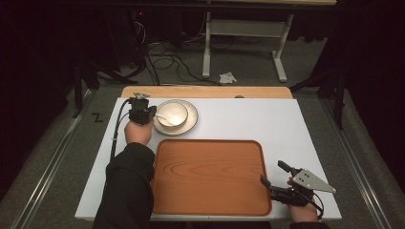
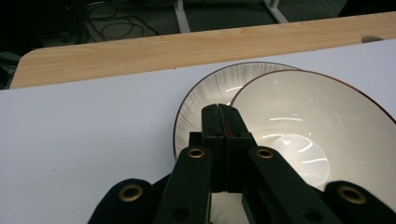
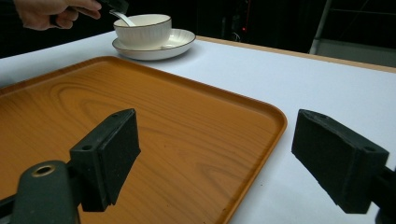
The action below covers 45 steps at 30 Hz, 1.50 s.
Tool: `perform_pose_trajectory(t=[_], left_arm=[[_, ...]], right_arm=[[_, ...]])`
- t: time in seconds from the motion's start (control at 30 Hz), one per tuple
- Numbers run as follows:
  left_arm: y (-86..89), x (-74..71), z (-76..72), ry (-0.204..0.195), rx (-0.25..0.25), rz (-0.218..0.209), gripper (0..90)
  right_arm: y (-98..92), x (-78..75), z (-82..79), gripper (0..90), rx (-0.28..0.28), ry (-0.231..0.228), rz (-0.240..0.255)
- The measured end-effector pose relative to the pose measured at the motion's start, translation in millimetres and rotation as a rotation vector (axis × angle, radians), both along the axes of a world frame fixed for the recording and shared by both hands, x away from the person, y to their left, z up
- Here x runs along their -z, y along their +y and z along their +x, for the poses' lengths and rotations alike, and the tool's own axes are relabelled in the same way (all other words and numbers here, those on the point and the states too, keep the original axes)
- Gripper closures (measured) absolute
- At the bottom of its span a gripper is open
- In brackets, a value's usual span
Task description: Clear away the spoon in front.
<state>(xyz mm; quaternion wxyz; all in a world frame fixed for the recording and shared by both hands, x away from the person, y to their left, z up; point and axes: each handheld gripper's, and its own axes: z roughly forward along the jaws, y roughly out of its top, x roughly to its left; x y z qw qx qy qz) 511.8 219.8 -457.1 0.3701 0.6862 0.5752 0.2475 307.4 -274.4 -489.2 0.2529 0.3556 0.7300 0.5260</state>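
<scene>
One bowl (image 1: 172,114), one plate (image 1: 190,125), one spoon (image 3: 122,18) and one tray (image 1: 210,176) are lying on the worktop (image 1: 267,119), and two grippers are in use. The white bowl is sitting upright on the white, dark-rimmed plate at the far left of the worktop, just beyond the tray's far left corner. The spoon is resting in the bowl, its handle slanting up and out over the rim toward the left gripper (image 1: 154,113); its long axis is running from the bowl's inside to that gripper. In the left gripper view the jaws are pressed together over the bowl's near rim; the right gripper view is showing the spoon handle meeting the gripper's tip, so the jaws appear to be pinching the handle, though the contact itself is too small to confirm. The person's left hand (image 1: 138,132), in a dark sleeve, is holding that gripper just beside the plate. The right gripper (image 1: 273,176) is hovering at the tray's near right corner, well apart from the bowl, its jaws standing spread with nothing between them. The tray is orange-brown wood grain with a raised lip and bare inside. The worktop is a white sheet over a pale wooden board. Beyond it, the room is dark, with grey carpet, loose cables (image 1: 167,62) and a white frame's legs (image 1: 243,43).
</scene>
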Motion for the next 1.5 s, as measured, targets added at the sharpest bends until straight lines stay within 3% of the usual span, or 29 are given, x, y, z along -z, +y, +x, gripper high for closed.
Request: perform_pose_trajectory(t=[0.17,0.4,0.57,0.6,0.67,0.8,0.97,1.07,1.5], left_arm=[[-3.3,3.8,-12.3,0.013,0.038,0.013,90.0],[0.5,3.7,-38.7,-0.025,0.086,-0.053,90.0],[7.1,-1.9,-48.1,-0.059,0.072,-0.048,90.0],[13.2,-2.7,-48.5,-0.067,0.045,-0.014,90.0],[19.0,0.7,-46.5,-0.051,0.011,0.004,90.0],[22.6,8.0,-43.9,-0.030,0.000,-0.021,90.0],[11.1,12.7,-49.9,-0.027,0.040,-0.047,90.0],[5.6,11.8,-55.7,-0.021,0.061,-0.044,90.0],[-14.0,9.0,-74.5,-0.013,0.137,-0.110,90.0]], right_arm=[[0.9,-1.0,-0.6,15.9,-0.008,-0.007,-0.003],[2.8,-1.5,-0.4,16.2,-0.016,-0.001,-0.002],[3.9,-2.0,-0.2,16.2,-0.018,-0.004,-0.004],[4.2,-2.0,-0.3,16.2,-0.019,-0.005,-0.005],[4.9,-1.7,-0.5,16.2,-0.018,-0.002,-0.005],[4.8,-0.5,0.5,16.2,-0.021,0.004,-0.007],[2.8,0.0,0.8,16.3,-0.021,0.007,-0.001],[2.9,-0.6,0.2,16.3,-0.023,0.002,0.001],[2.7,-1.3,0.6,16.3,-0.032,-0.002,-0.002]])
